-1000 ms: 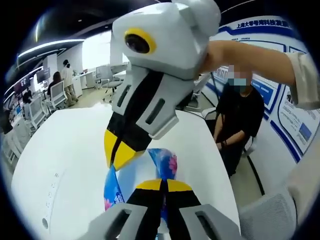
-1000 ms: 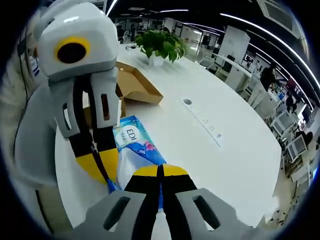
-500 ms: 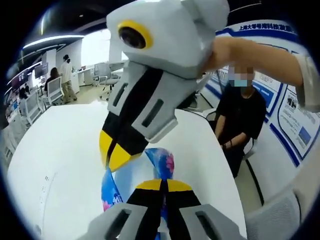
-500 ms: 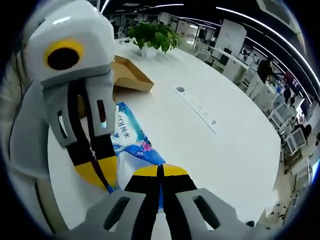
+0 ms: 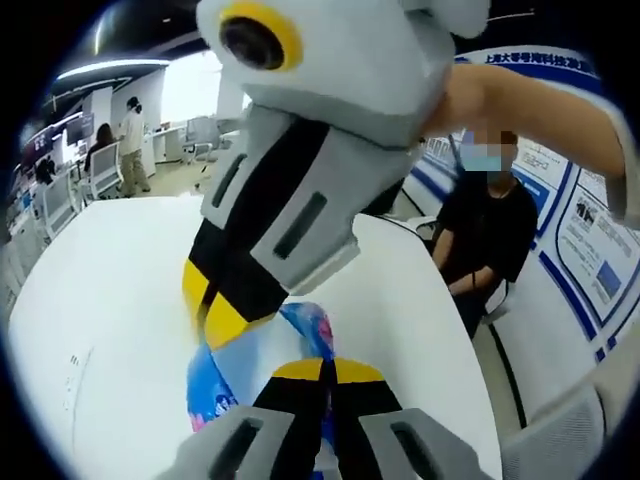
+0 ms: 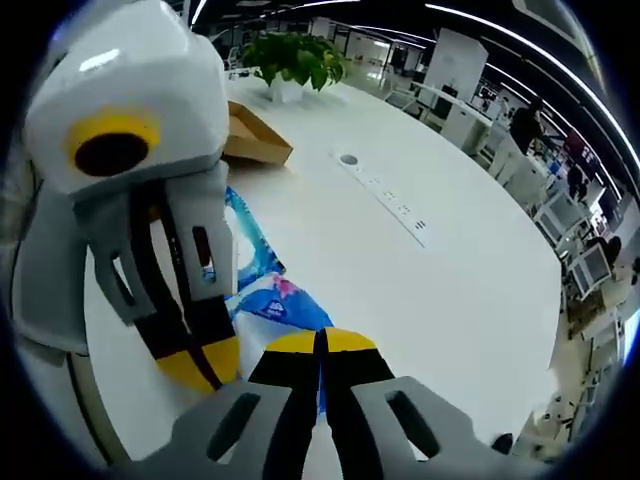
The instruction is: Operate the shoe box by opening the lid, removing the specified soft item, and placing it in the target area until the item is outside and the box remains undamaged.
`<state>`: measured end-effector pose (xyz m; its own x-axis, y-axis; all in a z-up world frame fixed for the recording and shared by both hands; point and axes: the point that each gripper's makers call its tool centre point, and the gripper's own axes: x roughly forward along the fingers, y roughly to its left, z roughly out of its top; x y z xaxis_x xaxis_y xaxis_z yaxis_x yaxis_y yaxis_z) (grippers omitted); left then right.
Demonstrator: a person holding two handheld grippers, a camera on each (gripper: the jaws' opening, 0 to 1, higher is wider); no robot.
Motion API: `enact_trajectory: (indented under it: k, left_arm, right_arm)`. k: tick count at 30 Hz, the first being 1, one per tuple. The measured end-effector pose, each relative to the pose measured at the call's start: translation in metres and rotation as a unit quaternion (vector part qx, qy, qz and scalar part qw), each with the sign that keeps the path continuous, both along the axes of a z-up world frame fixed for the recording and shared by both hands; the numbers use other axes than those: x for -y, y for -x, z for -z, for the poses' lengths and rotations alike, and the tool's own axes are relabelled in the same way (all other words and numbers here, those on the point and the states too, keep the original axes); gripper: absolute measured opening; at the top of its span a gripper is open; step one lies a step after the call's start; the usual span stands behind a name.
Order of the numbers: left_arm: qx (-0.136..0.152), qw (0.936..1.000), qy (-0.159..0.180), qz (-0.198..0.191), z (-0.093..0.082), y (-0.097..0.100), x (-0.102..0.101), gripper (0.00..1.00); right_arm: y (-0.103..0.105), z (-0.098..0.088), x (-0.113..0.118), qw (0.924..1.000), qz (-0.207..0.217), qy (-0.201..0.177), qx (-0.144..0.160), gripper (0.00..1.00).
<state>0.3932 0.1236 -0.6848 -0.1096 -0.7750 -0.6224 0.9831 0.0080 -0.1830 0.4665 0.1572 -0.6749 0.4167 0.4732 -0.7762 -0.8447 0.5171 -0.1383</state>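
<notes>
A soft blue pack with pink flowers (image 5: 312,334) is held over the white table (image 5: 110,280). My left gripper (image 5: 325,372) is shut on its near end. My right gripper (image 5: 214,312) reaches down from above, its yellow tips pinched on the pack's far edge. In the right gripper view, my right gripper (image 6: 322,345) is shut on the same pack (image 6: 272,300), and the left gripper (image 6: 200,360) clamps it from the left. The open brown shoe box (image 6: 250,140) lies behind on the table, partly hidden by the left gripper.
A potted green plant (image 6: 292,56) stands past the box. A power strip (image 6: 388,200) is set into the table's middle. A person in black (image 5: 488,235) sits beside the table's right edge. Office chairs and desks fill the room behind.
Both grippers stay shut on the pack. The other gripper looms larger in each view, and the pack folds more between them. The box now sits farther back in the right gripper view.
</notes>
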Motion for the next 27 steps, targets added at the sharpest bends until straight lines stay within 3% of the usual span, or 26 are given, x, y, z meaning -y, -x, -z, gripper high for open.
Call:
enact_trajectory:
  k: [4,15,23,27]
  left_arm:
    - [-0.008,1.0,0.003,-0.002,0.002,-0.001,0.004,0.0]
    - [-0.006,0.9997,-0.018,-0.013,0.03,-0.007,-0.007,0.0]
    - [-0.02,0.9992,-0.026,-0.021,0.037,-0.005,-0.007,0.0]
    - [-0.005,0.9995,-0.028,-0.016,0.039,-0.002,-0.006,0.01]
  right_arm:
    - [0.0,0.007,0.003,1.0,0.006,0.002,-0.003,0.0]
    - [-0.007,0.033,0.002,0.9996,0.015,0.026,-0.003,0.0]
    - [-0.009,0.047,0.011,0.9988,0.019,0.043,-0.008,0.0]
    - [-0.008,0.049,0.012,0.9986,0.016,0.05,-0.005,0.0]
